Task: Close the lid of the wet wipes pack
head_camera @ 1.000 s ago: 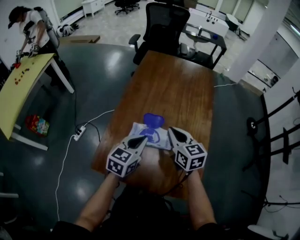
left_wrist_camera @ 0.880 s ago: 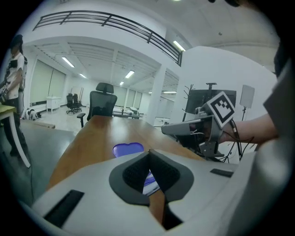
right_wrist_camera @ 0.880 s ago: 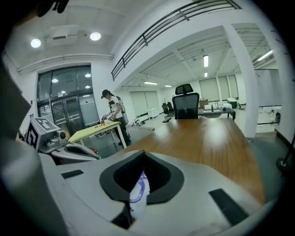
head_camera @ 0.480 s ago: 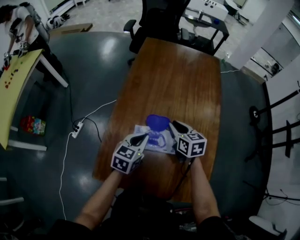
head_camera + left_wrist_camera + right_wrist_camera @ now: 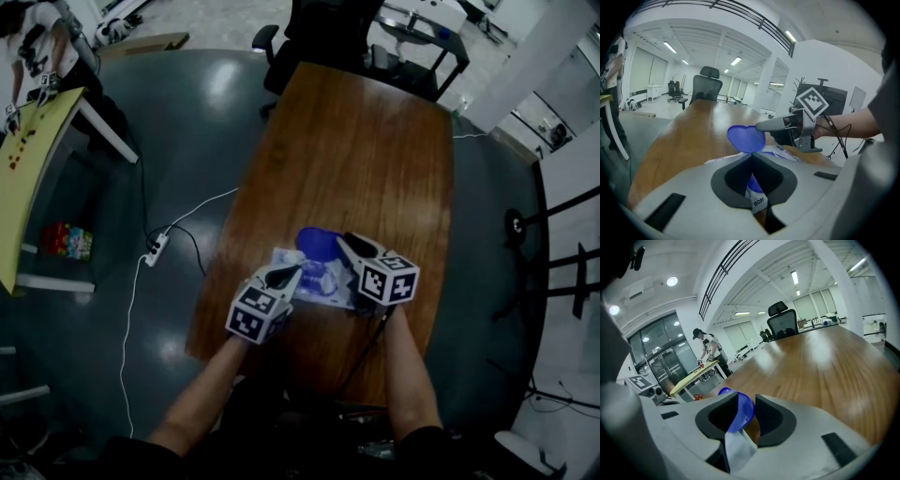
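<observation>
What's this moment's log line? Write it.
left gripper: shut on wipes pack | right gripper: just opening, raised lid between jaws

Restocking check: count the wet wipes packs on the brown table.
1. The wet wipes pack lies at the near end of the table, its blue lid standing open. No other pack shows.

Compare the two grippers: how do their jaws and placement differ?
The left gripper has its jaws closed; on the right gripper they have just been opening and stand apart, the raised blue lid between them. The left sits at the left edge of the wet wipes pack, the right by the lid. Both point down at the pack.
</observation>
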Demonstrator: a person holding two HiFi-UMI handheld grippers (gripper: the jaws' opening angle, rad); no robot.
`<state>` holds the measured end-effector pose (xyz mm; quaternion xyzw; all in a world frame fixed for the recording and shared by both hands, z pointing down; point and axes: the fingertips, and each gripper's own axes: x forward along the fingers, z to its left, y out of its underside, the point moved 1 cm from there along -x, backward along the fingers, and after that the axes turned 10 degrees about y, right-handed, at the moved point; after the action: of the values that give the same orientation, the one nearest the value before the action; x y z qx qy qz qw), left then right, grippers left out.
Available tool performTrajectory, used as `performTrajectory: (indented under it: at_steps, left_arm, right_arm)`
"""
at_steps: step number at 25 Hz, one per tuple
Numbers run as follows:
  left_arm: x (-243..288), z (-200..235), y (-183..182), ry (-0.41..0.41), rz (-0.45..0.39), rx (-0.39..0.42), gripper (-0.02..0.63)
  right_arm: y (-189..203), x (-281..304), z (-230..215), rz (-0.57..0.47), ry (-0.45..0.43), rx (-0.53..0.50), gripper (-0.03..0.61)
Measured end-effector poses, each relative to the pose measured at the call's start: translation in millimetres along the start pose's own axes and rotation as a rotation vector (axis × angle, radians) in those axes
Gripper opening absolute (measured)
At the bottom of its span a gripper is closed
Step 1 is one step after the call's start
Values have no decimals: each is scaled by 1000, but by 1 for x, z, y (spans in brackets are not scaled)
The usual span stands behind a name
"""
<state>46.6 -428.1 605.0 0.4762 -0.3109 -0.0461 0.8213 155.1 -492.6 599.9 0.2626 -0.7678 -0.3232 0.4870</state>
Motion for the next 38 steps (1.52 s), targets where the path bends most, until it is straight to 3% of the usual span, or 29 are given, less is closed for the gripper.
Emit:
performTrajectory:
  at_steps: [12,21,30,38]
  left_arm:
    - [-6,-3,13,-24,21,-1,4]
    - [-35,-6,13,-99,-21,-4,5]
    - [-72,-3,3,-210,-96,14,5]
    - [-47,-21,-3,-131,-41,95,5]
  right_arm:
    - [-5,-45,40,-14,-154,-143,95]
    - [28,-76,69,27,-227,-272,95]
    - [64,-81,96,97,-254,-471,95]
    - [103,-69,110,212,-245,-622,89]
